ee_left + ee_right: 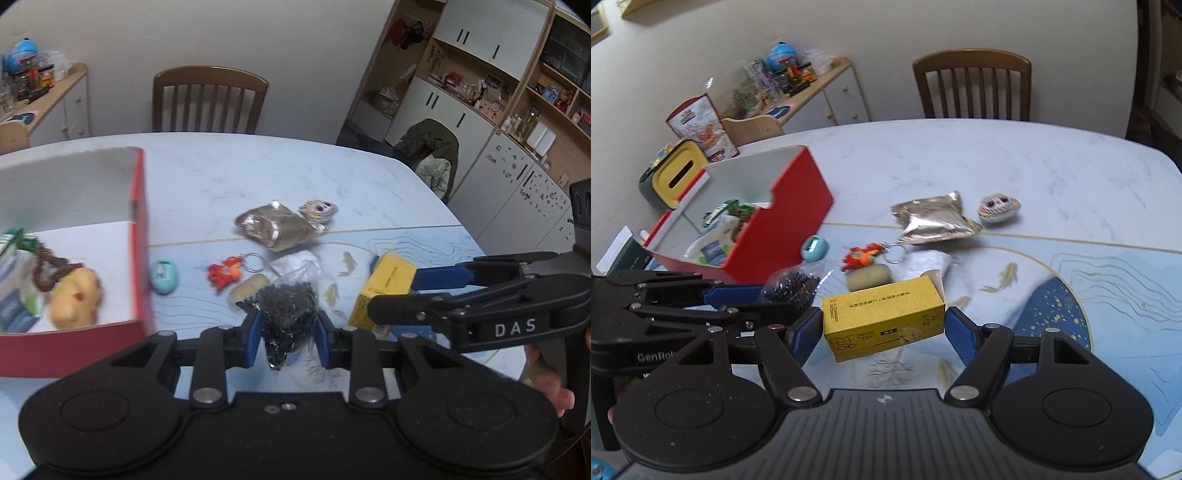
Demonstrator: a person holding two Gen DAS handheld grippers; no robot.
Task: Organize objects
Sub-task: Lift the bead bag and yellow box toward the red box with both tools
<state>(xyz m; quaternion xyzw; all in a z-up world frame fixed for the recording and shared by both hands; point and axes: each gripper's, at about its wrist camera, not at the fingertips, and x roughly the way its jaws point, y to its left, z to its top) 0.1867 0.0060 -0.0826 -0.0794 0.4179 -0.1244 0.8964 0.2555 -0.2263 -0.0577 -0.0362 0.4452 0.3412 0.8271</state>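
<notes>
My left gripper (286, 338) is shut on a clear bag of small black parts (290, 314), held just above the table; the bag also shows in the right wrist view (792, 286). My right gripper (882, 332) is shut on a yellow carton (884, 321), lifted off the table; the carton also shows in the left wrist view (384, 291). A red box (138, 236) with white inside stands to the left and holds a yellow plush, beads and packets. It also shows in the right wrist view (790, 218).
On the table (258, 170) lie a gold foil pouch (277, 229), a round face badge (319, 209), a red-orange keychain (225, 275), a teal egg-shaped gadget (164, 277), a beige sponge (251, 286) and a white packet (295, 260). A chair (208, 99) stands behind.
</notes>
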